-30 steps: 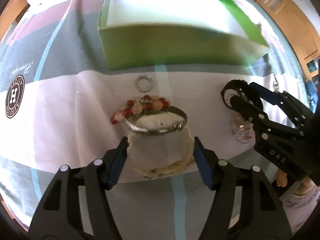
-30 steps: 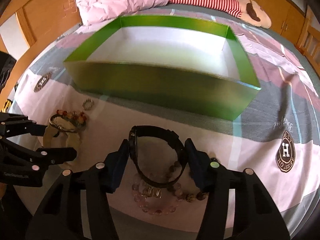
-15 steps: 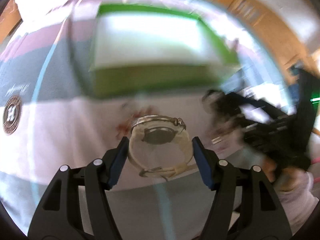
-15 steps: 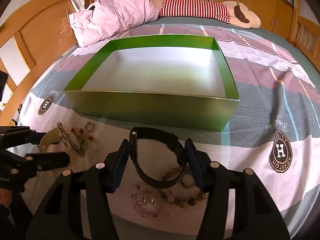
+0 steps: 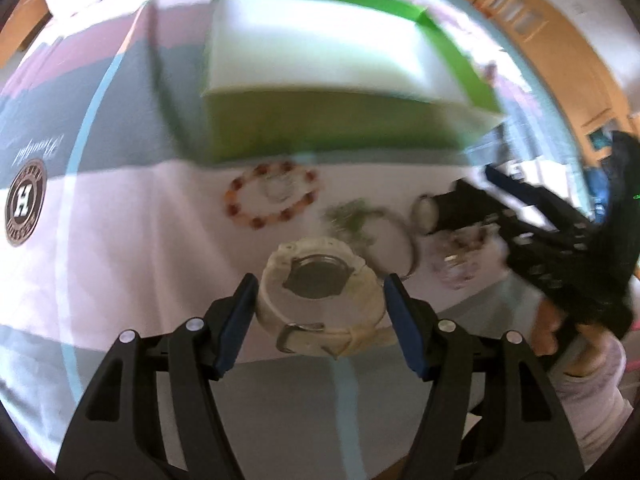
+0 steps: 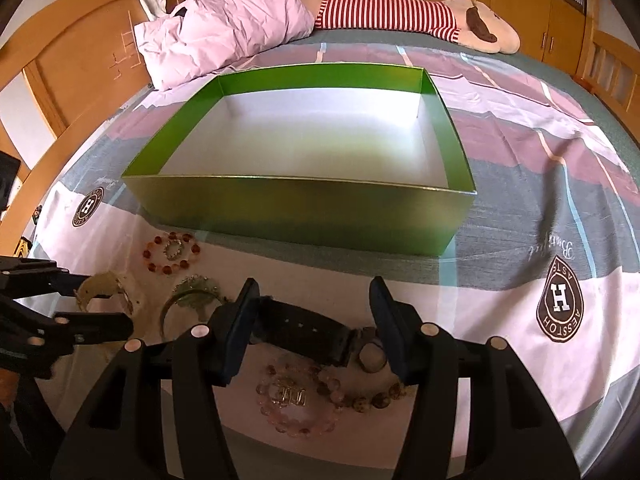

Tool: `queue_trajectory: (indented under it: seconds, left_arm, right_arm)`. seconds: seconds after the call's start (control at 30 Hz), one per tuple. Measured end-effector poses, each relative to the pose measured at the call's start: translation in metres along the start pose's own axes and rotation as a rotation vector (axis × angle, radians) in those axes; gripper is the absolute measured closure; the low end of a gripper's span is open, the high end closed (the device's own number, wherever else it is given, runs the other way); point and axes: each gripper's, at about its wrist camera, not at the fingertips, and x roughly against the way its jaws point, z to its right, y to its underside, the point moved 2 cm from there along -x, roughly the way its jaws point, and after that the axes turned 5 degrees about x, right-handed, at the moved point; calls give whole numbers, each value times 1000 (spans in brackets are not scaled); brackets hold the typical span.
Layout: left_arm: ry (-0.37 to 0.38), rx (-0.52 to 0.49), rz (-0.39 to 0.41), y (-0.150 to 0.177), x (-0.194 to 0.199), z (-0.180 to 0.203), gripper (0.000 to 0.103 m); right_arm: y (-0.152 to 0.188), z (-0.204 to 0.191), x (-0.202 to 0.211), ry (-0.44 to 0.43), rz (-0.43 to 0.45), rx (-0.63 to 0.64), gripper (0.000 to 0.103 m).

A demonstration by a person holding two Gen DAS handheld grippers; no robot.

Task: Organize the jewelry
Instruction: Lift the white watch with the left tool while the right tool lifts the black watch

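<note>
Since a moment ago both watches have risen off the bedspread (image 6: 520,184) with my tools. My left gripper (image 5: 318,316) pinches a cream watch (image 5: 320,300) across its looped strap, the round case facing me. My right gripper (image 6: 312,320) clamps a black watch (image 6: 298,330) by its band. Both feel light; the straps are springy and could slip from the smooth pads, so I hold at the stiff sides of each loop. Left near the front edge of the bed: a red bead bracelet (image 6: 170,252), a thin metal bangle (image 6: 192,300), and clear pink beads (image 6: 296,404). An empty green cardboard box (image 6: 304,208), white inside, sits beyond them.
</note>
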Motion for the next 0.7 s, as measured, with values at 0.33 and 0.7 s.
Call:
queue_trajectory:
  seconds: [0.33, 0.7]
  left_arm:
    - [-31, 88, 38, -6, 11, -29, 25]
    - [-162, 220, 28, -6, 16, -72, 18]
  right_arm:
    - [1, 14, 1, 63, -2, -47, 31]
    - [1, 20, 4, 99, 10, -65, 28]
